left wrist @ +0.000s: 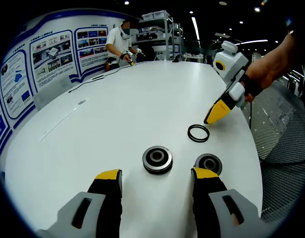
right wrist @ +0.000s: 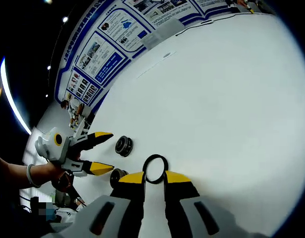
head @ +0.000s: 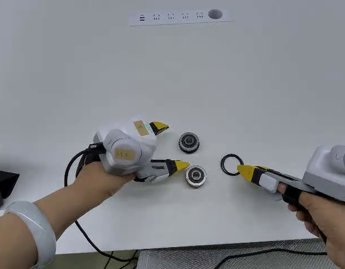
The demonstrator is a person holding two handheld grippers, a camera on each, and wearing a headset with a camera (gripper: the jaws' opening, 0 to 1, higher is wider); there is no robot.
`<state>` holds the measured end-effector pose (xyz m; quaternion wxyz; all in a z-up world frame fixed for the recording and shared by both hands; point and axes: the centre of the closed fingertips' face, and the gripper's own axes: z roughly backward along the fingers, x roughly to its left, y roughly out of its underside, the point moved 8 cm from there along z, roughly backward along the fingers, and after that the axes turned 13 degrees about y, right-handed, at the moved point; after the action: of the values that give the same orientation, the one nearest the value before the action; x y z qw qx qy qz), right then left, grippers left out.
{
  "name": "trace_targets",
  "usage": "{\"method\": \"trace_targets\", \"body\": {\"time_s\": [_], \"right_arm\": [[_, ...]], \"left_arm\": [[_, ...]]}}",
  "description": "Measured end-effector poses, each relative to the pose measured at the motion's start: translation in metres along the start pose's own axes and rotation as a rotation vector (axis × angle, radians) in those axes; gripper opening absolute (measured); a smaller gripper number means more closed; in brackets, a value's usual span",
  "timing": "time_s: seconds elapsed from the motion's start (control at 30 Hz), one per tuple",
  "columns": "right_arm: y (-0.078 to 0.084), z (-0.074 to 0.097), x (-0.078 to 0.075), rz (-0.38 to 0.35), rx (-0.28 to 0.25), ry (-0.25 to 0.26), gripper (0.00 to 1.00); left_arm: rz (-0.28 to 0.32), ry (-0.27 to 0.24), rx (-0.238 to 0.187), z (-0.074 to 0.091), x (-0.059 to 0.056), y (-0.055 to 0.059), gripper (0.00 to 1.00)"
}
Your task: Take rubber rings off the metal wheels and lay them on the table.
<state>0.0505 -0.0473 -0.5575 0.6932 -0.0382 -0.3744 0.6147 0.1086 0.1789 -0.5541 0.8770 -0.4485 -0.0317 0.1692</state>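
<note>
White tabletop [head: 77, 84], power strip [head: 178, 17] at the far edge. Your left gripper [head: 169, 145] has its jaws spread wide with nothing in them. The far metal wheel [head: 189, 142] lies just ahead of the gap, and the near metal wheel [head: 196, 176] sits just off the lower tip. Your right gripper [head: 244, 171] has its jaws drawn to a narrow gap, also empty. A loose rubber ring [head: 222, 164] lies flat on the table right at its tips, apart from both wheels; whether it touches them is unclear.

That ring looks done, so a wheel is likely next. Cannot tell which wheel still carries rubber. Close the left jaws across the far wheel's sides to pin it, leaving the rim exposed. Bring the right tips in low and hook one under the rubber edge. Peel up and off, not sideways, or the wheel will likely skid. Lay that ring near the first, not overlapping.
</note>
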Motion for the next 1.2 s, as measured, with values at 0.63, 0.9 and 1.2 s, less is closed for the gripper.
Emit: {"method": "trace_targets", "body": {"time_s": [0.63,0.9,1.2], "right_arm": [[-0.018,-0.019,0.034,0.016,-0.021,-0.082,0.17],[-0.021,-0.032,0.048,0.026,-0.007,-0.115,0.17],[-0.023,-0.042,0.052,0.011,0.005,-0.129,0.17]], "left_arm": [[-0.007,0.003,-0.008,-0.004,-0.001,-0.006,0.50],[-0.011,0.009,-0.014,-0.006,-0.001,-0.010,0.44],[-0.009,0.016,-0.021,-0.011,0.002,-0.013,0.40]]}}
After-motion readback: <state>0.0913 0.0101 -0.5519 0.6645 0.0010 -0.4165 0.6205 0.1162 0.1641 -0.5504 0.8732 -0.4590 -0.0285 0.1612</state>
